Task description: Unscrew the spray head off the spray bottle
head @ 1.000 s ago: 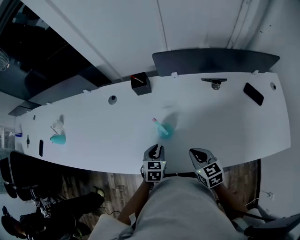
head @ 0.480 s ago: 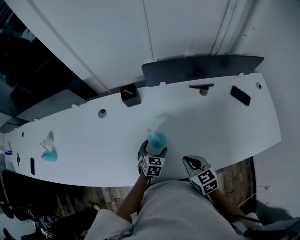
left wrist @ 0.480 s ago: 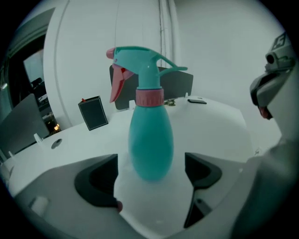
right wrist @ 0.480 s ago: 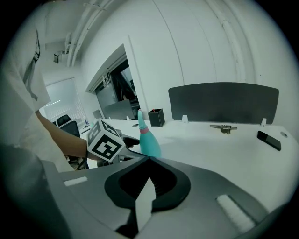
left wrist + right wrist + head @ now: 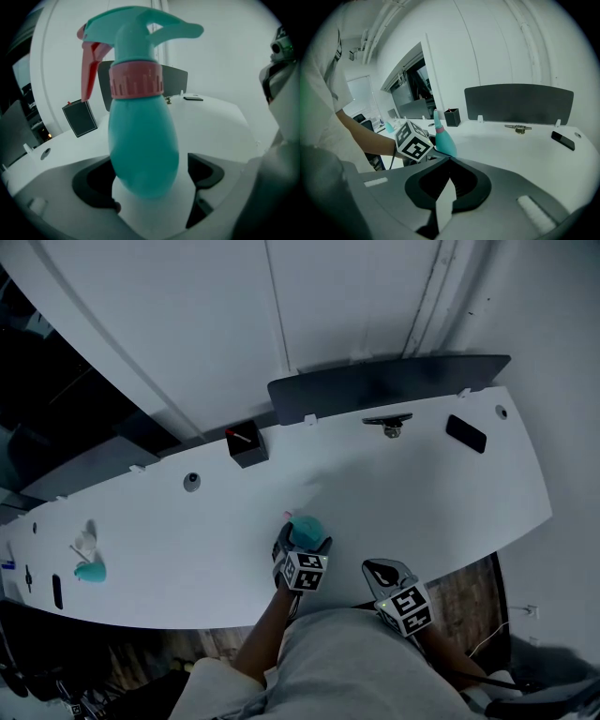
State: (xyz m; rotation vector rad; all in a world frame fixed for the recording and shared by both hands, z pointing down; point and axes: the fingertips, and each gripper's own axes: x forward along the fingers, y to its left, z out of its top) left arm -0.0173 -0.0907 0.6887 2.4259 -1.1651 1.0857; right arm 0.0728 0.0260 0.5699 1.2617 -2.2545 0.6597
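Left hand-held gripper has just been opening; jaws are spread wide w/ spray bottle upright on desk between them, pads not pressing. Close on teal body below pink collar; grip firm, keep bottle vertical. Right hand-held gripper pressed together, empty, near desk edge; open it, seat on spray head, turn; body must not rotate w/ it.

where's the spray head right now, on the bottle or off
On. In the left gripper view the teal spray head sits atop the pink collar, which is seated on the bottle neck.
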